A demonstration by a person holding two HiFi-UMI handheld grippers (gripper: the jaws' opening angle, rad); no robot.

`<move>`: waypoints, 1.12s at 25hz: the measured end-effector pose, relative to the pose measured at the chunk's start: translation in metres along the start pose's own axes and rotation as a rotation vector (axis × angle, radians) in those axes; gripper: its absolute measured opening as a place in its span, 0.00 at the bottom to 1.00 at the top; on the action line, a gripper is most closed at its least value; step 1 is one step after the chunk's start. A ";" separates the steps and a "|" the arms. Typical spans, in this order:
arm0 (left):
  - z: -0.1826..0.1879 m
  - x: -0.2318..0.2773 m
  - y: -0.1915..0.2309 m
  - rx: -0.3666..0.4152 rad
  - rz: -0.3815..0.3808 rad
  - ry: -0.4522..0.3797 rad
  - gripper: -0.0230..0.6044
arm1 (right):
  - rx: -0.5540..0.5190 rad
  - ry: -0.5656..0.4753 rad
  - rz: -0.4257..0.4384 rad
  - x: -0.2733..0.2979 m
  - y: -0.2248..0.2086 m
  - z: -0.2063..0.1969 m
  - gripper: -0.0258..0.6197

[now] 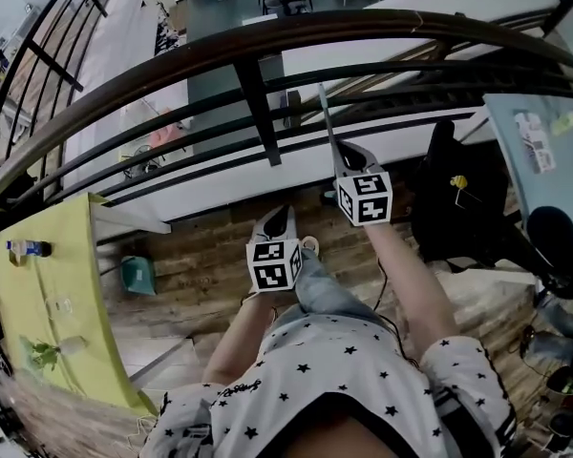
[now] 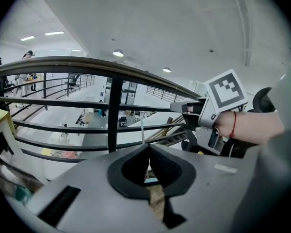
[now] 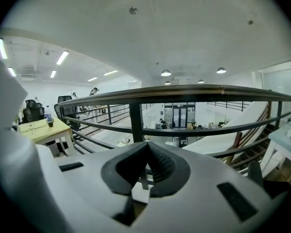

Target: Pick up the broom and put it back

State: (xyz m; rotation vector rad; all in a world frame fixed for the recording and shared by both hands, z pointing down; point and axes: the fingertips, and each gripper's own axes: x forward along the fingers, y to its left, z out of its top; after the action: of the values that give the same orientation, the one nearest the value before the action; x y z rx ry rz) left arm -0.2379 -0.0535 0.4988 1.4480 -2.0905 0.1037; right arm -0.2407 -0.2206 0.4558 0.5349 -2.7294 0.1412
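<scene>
The left gripper [image 2: 149,147] and right gripper [image 3: 148,143] are both pinched shut, holding nothing. Just past the right gripper, the broom handle [image 1: 328,122] stands upright against the railing [image 1: 261,113], with a lower hall [image 1: 220,36] far beyond.

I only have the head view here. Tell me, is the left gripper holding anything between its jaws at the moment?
Observer: No. The left gripper view shows the left gripper with its jaws closed tip to tip and nothing between them.
Operator: And the right one?
Observer: The right gripper view shows the right gripper shut too, its tips touching, aimed at the railing.
Operator: That thin rod by its tip, is it gripped?
Observer: Probably not. In the left gripper view a thin pale rod, likely the same one, stands upright against the railing, clear of the right gripper's tip.
</scene>
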 end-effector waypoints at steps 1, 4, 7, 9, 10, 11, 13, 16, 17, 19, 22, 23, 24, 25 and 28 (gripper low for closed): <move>-0.001 -0.004 -0.001 -0.002 0.002 -0.003 0.05 | 0.004 -0.002 0.009 -0.007 0.005 0.001 0.03; -0.002 -0.016 -0.007 -0.004 0.006 -0.013 0.05 | 0.005 -0.009 0.036 -0.030 0.021 0.002 0.03; -0.003 -0.030 -0.014 0.013 0.000 -0.027 0.05 | -0.034 -0.012 0.063 -0.052 0.038 0.002 0.03; -0.004 -0.041 -0.019 0.026 -0.003 -0.033 0.06 | -0.059 -0.010 0.079 -0.066 0.050 0.001 0.03; -0.005 -0.046 -0.021 0.030 -0.004 -0.036 0.05 | -0.067 -0.010 0.087 -0.073 0.055 0.000 0.03; -0.005 -0.051 -0.023 0.032 -0.006 -0.040 0.05 | -0.075 -0.011 0.093 -0.080 0.061 0.000 0.03; -0.007 -0.060 -0.027 0.031 -0.008 -0.046 0.05 | -0.088 -0.010 0.106 -0.095 0.072 -0.002 0.03; -0.011 -0.074 -0.034 0.033 -0.007 -0.055 0.05 | -0.092 -0.006 0.125 -0.116 0.085 -0.008 0.03; -0.012 -0.078 -0.037 0.036 -0.006 -0.058 0.05 | -0.090 -0.007 0.129 -0.123 0.087 -0.009 0.03; -0.014 -0.085 -0.041 0.040 -0.005 -0.062 0.05 | -0.086 -0.008 0.133 -0.136 0.091 -0.013 0.03; -0.020 -0.096 -0.047 0.040 -0.008 -0.062 0.05 | -0.071 -0.002 0.132 -0.154 0.093 -0.021 0.03; -0.021 -0.099 -0.048 0.040 -0.009 -0.063 0.05 | -0.066 0.000 0.129 -0.159 0.094 -0.023 0.03; -0.021 -0.101 -0.049 0.042 -0.011 -0.063 0.05 | -0.062 0.002 0.126 -0.164 0.094 -0.025 0.03; -0.021 -0.103 -0.050 0.045 -0.012 -0.063 0.05 | -0.058 0.004 0.122 -0.168 0.093 -0.027 0.03; -0.023 -0.109 -0.052 0.052 -0.015 -0.061 0.05 | -0.039 0.008 0.107 -0.179 0.090 -0.032 0.03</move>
State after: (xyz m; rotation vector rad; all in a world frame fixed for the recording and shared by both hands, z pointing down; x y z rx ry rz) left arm -0.1568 0.0247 0.4494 1.5148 -2.1400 0.1104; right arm -0.1100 -0.0704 0.4182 0.3766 -2.7478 0.1160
